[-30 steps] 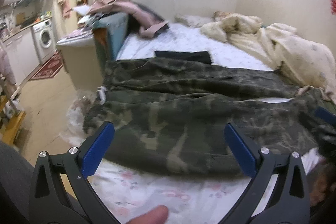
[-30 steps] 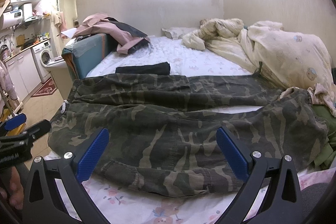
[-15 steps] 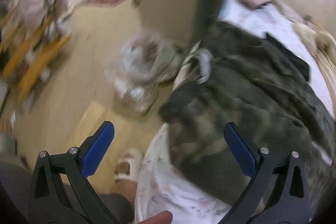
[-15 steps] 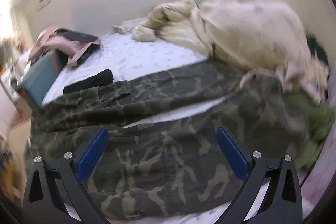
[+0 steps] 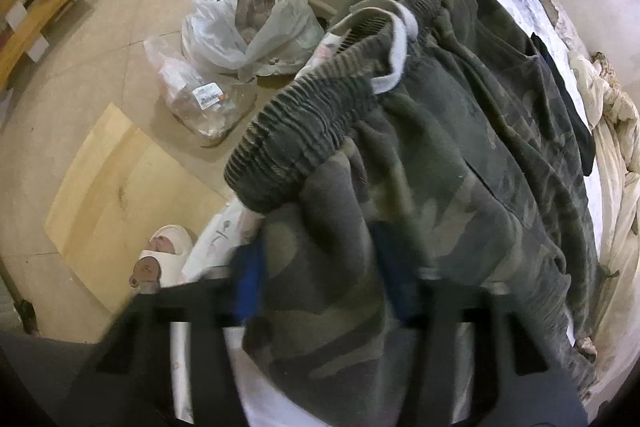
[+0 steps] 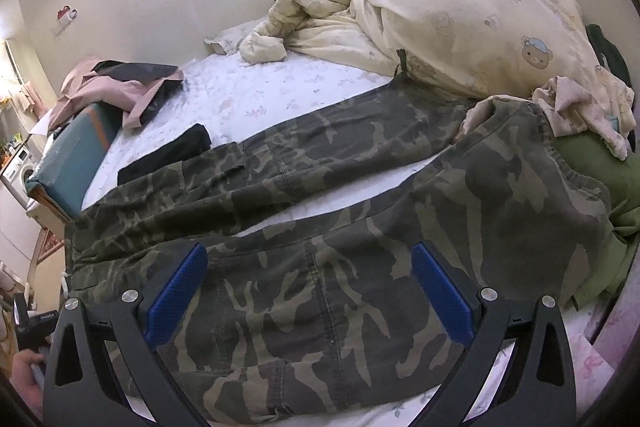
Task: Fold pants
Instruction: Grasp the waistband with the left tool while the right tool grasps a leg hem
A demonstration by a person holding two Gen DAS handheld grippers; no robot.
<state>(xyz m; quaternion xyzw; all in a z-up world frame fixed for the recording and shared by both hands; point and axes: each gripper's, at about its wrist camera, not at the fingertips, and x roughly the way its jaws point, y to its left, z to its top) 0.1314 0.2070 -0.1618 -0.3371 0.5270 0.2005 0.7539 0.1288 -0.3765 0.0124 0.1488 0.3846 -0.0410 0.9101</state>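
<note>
On bed (image 6: 256,95): camouflage pants (image 6: 320,227) spread flat, legs apart, no fold made. Left gripper (image 5: 320,275) jaws closing around waistband corner, blurred, clamp unconfirmed. Right gripper (image 6: 308,291) jaws apart above near leg.

The left gripper (image 5: 316,275) has its jaws partly closed, motion-blurred around fabric. The right gripper (image 6: 306,291) hovers, jaws spread wide.

One pair of pants, two grippers, a few things around them.
One pair of camouflage cotton pants (image 6: 320,227); two black grippers with blue pads, left (image 5: 320,267) and right (image 6: 308,291); two clear plastic bags (image 5: 248,23); one cream bear-print quilt (image 6: 480,27); one white sandal (image 5: 168,251).
</note>
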